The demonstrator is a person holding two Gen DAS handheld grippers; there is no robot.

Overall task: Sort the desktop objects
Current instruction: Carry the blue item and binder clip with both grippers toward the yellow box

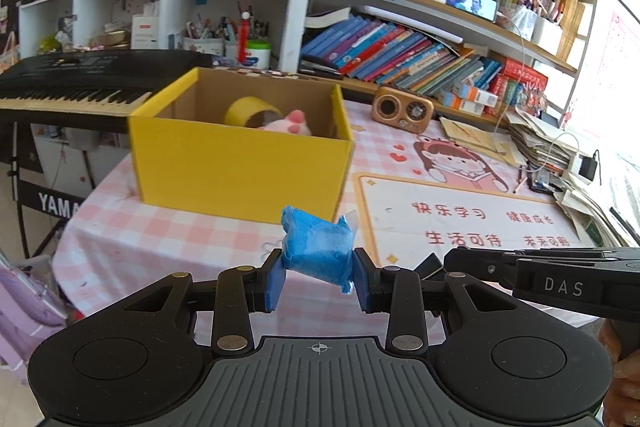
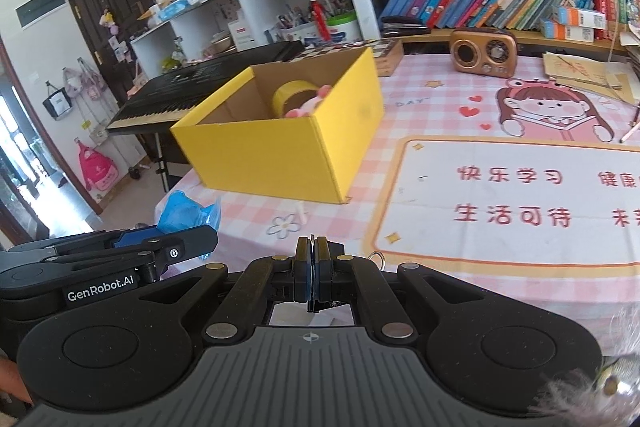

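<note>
You hold two black two-finger grippers. Your left gripper, at the lower middle of its own view, is clenched on one crumpled blue plastic-wrapped packet, squeezed between its blue pads. Your right gripper, low in the centre of its view, is clamped fully together; something thin and dark seems pinched between its fingers, but you cannot tell what it is.

One open yellow cardboard box stands on the pink checked tablecloth in the middle of both views, just beyond the packet. Inside it lie two things: one yellow roll of tape and one pink plush toy, both half hidden by the box's front wall.

One brown retro radio sits to the right of the box. One black keyboard piano stands at the left, beyond the table edge. Crowded bookshelves fill the upper right.

In the right wrist view, the left gripper's arm covers the lower part of the blue packet at the lower left.
</note>
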